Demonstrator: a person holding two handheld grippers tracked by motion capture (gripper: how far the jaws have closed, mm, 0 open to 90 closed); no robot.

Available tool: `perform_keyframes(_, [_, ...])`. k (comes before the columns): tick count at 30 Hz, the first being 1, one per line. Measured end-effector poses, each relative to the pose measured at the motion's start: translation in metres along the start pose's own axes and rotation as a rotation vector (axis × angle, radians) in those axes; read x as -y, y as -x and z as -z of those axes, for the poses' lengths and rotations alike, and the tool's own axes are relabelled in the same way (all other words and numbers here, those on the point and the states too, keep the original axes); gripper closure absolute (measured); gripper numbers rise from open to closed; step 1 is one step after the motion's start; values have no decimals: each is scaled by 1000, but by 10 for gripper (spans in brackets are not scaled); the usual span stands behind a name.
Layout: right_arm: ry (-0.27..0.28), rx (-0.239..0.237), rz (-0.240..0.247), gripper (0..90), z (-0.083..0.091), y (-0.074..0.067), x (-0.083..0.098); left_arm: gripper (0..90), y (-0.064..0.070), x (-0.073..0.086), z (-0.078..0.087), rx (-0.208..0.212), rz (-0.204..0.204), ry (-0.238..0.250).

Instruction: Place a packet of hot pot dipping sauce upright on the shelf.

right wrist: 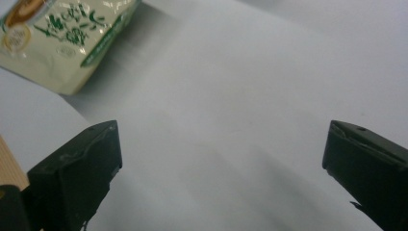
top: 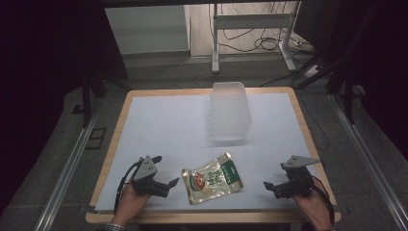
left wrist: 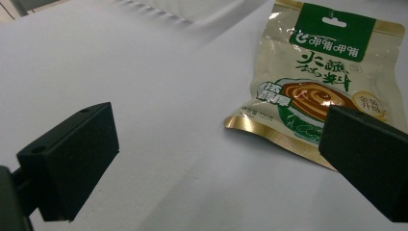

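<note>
Both tongs stood released and empty, the left gripper [top: 172, 184] just beside the sauce packet [top: 212, 177] and the right gripper [top: 269, 186] farther off, apparently flanking it for a pickup. The packet lay flat on the white table sheet [top: 163, 125] near the front edge, with the clear plastic tub [top: 229, 111] well beyond, likely its destination.

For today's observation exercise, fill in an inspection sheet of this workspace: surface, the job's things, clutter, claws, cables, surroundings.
Surface: table with a wooden rim, covered by a white sheet.
Job's things: packet, gold and green, lying flat near the front edge between the two claws; clear plastic tub farther back, apart from it.
Clutter: nothing seen.
Claws: left claw open, beside the packet, not touching; right claw open, nothing between its jaws.
Cables: one trails from each claw; more lie on the floor behind.
Surroundings: dim room, metal frame legs beyond the table.
</note>
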State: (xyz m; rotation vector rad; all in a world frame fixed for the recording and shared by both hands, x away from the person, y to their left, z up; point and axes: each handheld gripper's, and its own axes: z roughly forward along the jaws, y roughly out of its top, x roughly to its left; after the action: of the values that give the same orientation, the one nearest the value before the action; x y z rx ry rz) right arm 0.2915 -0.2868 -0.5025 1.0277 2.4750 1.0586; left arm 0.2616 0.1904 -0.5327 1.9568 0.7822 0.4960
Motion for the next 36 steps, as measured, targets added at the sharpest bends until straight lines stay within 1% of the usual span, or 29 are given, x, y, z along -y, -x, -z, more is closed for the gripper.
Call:
perform_keyframes(3, [-30, -8, 0, 0, -4, 1, 2, 3, 0, 0, 0, 1, 3, 3])
perform_keyframes(7, [-16, -1, 5, 0, -3, 1, 2, 2, 1, 0, 0, 3, -6, 3])
perform_keyframes(10, [-14, -2, -2, 0, -4, 2, 2, 2, 1, 0, 0, 2, -8, 5])
perform_keyframes(13, [-11, -5, -19, 0, -4, 3, 3, 2, 0, 0, 0, 0, -8, 7])
perform_keyframes(17, [-6, -1, -18, 0, -3, 3, 3, 2, 1, 0, 0, 0, -11, 8])
perform_keyframes(21, [-11, 11, -15, 0, -3, 3, 3, 2, 1, 0, 0, -1, -12, 9])
perform_keyframes(23, [-12, 9, -22, 0, -3, 4, 3, 2, 1, 0, 0, -1, -12, 9])
perform_keyframes(28, [-26, 11, -19, 0, -3, 4, 3, 2, 1, 0, 0, 0, -14, 7])
perform_keyframes(32, [-51, 0, -36, 0, -5, 3, 3, 2, 1, 0, 0, 1, -14, 9])
perform_keyframes(35, [-48, -12, -39, 0, -5, 2, 2, 2, 1, 0, 0, 0, -15, 8])
perform_keyframes(36, [-40, -13, -36, 0, -5, 2, 2, 2, 1, 0, 0, 0, -15, 8])
